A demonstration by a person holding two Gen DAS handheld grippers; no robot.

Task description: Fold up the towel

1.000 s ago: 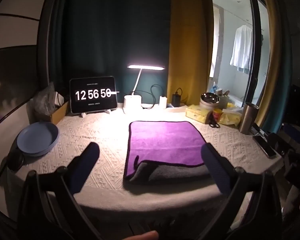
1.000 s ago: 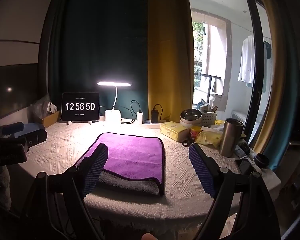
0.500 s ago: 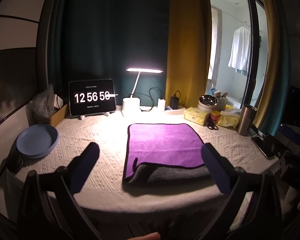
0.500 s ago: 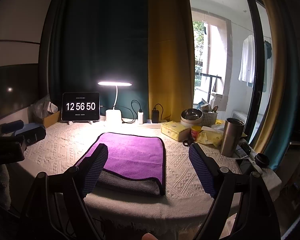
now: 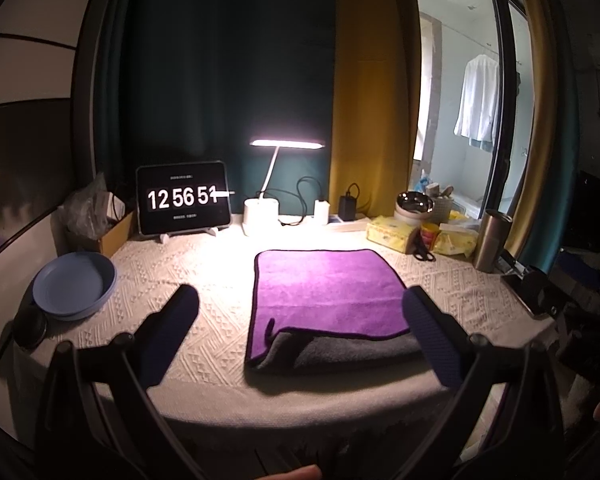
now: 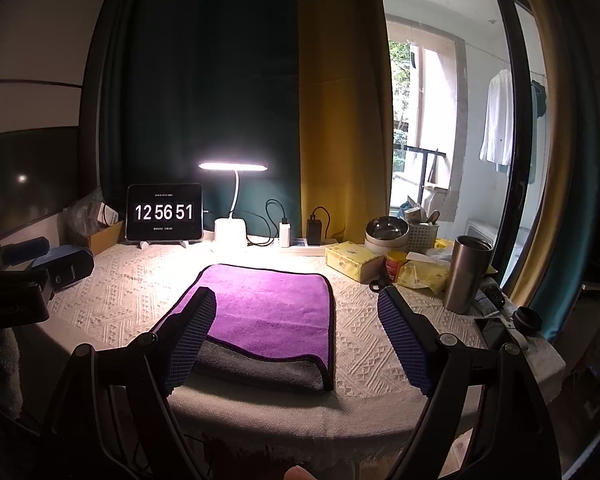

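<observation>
A purple towel (image 5: 324,288) with a grey underside lies folded on the white table, its grey lower layer showing along the near edge; it also shows in the right wrist view (image 6: 268,308). My left gripper (image 5: 300,300) is open and empty, held back from the table's near edge, its fingers either side of the towel's near part. My right gripper (image 6: 296,300) is open and empty, also short of the table, with its left finger (image 6: 192,332) in front of the towel's near left corner.
A blue bowl (image 5: 74,282) sits at the left. A clock tablet (image 5: 182,200), a lit desk lamp (image 5: 262,216) and chargers line the back. A tissue box (image 6: 352,258), metal bowl (image 6: 386,232), steel tumbler (image 6: 466,274) and phone (image 6: 496,332) crowd the right.
Both grippers have drawn slightly back and up from the table. The towel has not moved. The clock went from 12:56:50 to 12:56:51.
</observation>
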